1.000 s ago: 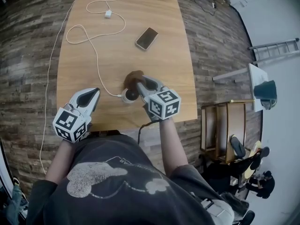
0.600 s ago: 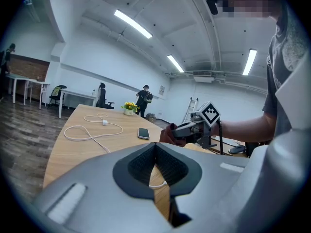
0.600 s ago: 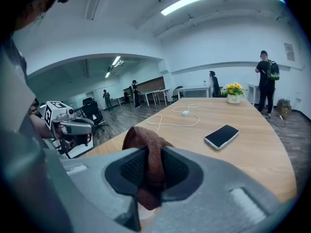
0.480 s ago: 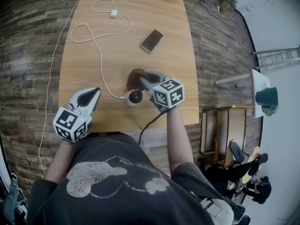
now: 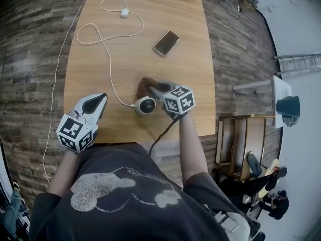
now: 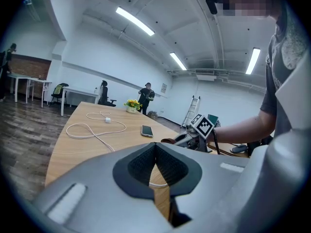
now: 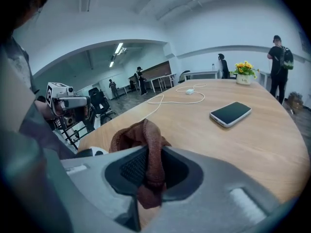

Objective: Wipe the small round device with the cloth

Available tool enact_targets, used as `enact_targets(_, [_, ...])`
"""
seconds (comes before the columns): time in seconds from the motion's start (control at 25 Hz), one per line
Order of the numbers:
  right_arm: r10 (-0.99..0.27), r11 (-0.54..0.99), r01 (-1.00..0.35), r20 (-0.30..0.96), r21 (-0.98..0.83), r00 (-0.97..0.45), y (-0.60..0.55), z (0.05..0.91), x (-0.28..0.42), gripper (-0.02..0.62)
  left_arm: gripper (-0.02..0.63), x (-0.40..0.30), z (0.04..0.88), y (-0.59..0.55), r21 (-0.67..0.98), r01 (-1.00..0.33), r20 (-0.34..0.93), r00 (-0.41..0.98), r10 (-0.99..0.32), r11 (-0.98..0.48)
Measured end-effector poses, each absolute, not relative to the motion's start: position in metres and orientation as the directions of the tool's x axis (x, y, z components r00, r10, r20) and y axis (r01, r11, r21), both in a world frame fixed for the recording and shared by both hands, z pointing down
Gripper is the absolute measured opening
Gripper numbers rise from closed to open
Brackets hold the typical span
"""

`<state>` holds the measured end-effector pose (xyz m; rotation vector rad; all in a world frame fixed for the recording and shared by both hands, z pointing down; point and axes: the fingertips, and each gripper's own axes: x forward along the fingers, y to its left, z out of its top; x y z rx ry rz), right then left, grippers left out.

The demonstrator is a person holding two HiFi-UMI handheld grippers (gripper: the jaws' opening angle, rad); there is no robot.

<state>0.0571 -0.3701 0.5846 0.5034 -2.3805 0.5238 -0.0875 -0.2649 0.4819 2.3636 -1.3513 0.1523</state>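
**Cloth pinched and beside the device; the device unsteadied**

The left tongs hover over the near left edge of the tabletop, pressed together with nothing between them. They are well apart from the work.

A white cable runs down the wood to the small round device, which sits near the front edge, about mid-width. It looks like a light, smooth, hard-shelled thing. A sideways rub would probably slide or swivel it on its lead, so the idle left tongs would do well to brace its lower body by the cable end.

Just beyond it lies the bunched brown cloth. Whether the two touch I cannot tell. The cloth is soft and limp, and the right tongs are pinching one thick fold of it, with the rest bulging out past the tips. That loose bulge is the part to press on the shell.

Farther right and back rests a phone.
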Motion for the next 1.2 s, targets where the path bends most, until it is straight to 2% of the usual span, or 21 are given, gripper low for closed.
enact_targets(0.24, [-0.290, 0.820, -0.547, 0.702, -0.169, -0.651, -0.373, 0.607, 0.070, 0.054, 0.017, -0.085, 0.486, -0.269, 0.302, -0.834, 0.299, 0.543, -0.785, -0.462])
enact_targets(0.4, [-0.364, 0.794, -0.592, 0.671, -0.139, -0.646, -0.376, 0.592, 0.076, 0.054, 0.017, -0.083, 0.486, -0.270, 0.307, -0.823, 0.296, 0.559, -0.774, -0.477])
enact_targets(0.64, [-0.523, 0.774, -0.627, 0.468, -0.091, -0.713, -0.375, 0.493, 0.065, 0.054, 0.017, -0.080, 0.486, -0.268, 0.314, -0.801, 0.283, 0.591, -0.756, -0.509])
enact_targets(0.84, [-0.524, 0.810, -0.577, 0.312, -0.106, -0.792, -0.354, 0.424, 0.042, 0.054, 0.017, -0.069, 0.482, -0.265, 0.315, -0.774, 0.261, 0.627, -0.734, -0.549])
enact_targets(1.2, [-0.536, 0.778, -0.619, 0.403, -0.105, -0.742, -0.292, 0.457, 0.047, 0.054, 0.017, -0.067, 0.479, -0.256, 0.318, -0.747, 0.247, 0.660, -0.710, -0.584])
